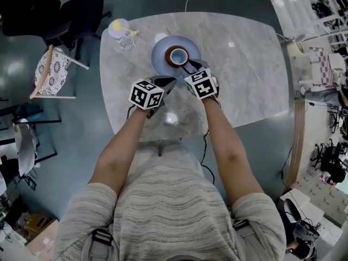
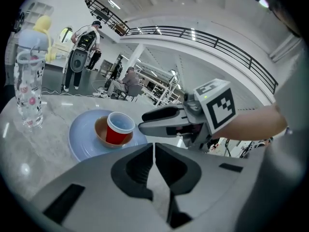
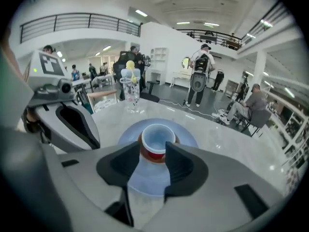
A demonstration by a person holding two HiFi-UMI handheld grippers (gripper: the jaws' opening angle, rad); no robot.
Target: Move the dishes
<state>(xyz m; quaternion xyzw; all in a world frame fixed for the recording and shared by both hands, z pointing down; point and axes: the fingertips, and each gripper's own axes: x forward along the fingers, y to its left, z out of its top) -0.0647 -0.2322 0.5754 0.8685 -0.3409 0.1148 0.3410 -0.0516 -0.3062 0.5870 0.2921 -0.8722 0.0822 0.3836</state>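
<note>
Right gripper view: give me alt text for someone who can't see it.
The right gripper's open jaws frame a red cup standing in a brown bowl on a blue plate, all on a grey marble table. The left gripper sits at the left edge, and a clear bottle stands behind the plate.

At the bottom of the left gripper view, the left hand-held gripper [image 2: 154, 146] has its jaws together, with only a thin slit between them and nothing in it. Beyond it on the marble bench [image 2: 38, 149] lies a blue plate [image 2: 82, 134] bearing a brown bowl [image 2: 100, 129], and a red cup [image 2: 117, 128] stands upright in the bowl. The right hand-held gripper [image 2: 143, 122] reaches in from the right, its tips just beside the cup, possibly clear of it. A clear bottle [image 2: 29, 88] stands at far left.
</note>
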